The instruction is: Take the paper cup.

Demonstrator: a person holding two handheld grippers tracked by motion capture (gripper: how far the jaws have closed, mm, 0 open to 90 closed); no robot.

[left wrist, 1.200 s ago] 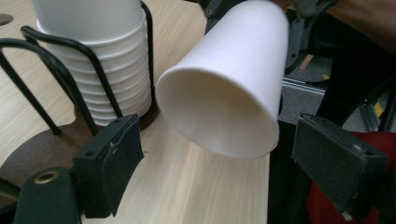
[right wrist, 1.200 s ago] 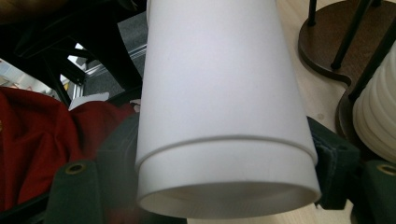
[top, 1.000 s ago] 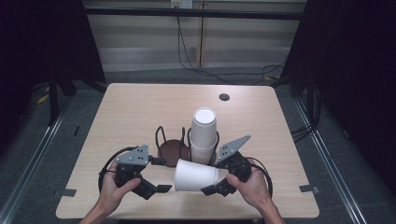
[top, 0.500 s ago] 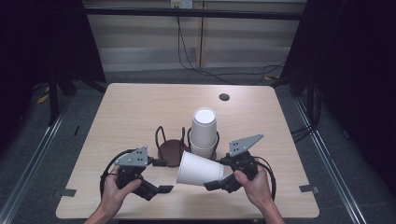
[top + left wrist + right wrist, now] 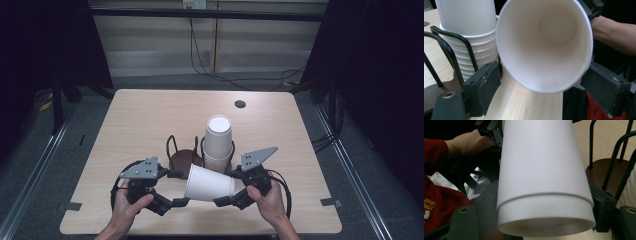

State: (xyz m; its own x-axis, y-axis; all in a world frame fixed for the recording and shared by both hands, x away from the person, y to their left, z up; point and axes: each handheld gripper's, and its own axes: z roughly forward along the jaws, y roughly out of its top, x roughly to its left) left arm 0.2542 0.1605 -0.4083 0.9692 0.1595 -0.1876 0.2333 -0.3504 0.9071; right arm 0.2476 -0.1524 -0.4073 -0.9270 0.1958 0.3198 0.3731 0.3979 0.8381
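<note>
— Above the table's near edge, what have you got?
— My right gripper (image 5: 227, 201) pinches a white paper cup (image 5: 210, 183) lying sideways, mouth facing my left gripper (image 5: 181, 201).
— And the left?
— Its jaws stand apart either side of the rim, not pressing. The cup stack (image 5: 218, 142) sits in its wire holder (image 5: 172, 147) just behind.

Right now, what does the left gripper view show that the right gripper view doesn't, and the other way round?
Left gripper view: it looks into the open mouth of the white paper cup, down to its round bottom, with the tall stack of white paper cups plainly beside it. Right gripper view: the cup's outer wall, a step line around it, held between the jaws of the right hand-held gripper. Both: that cup, the black wire rack and the light wooden table.
</note>
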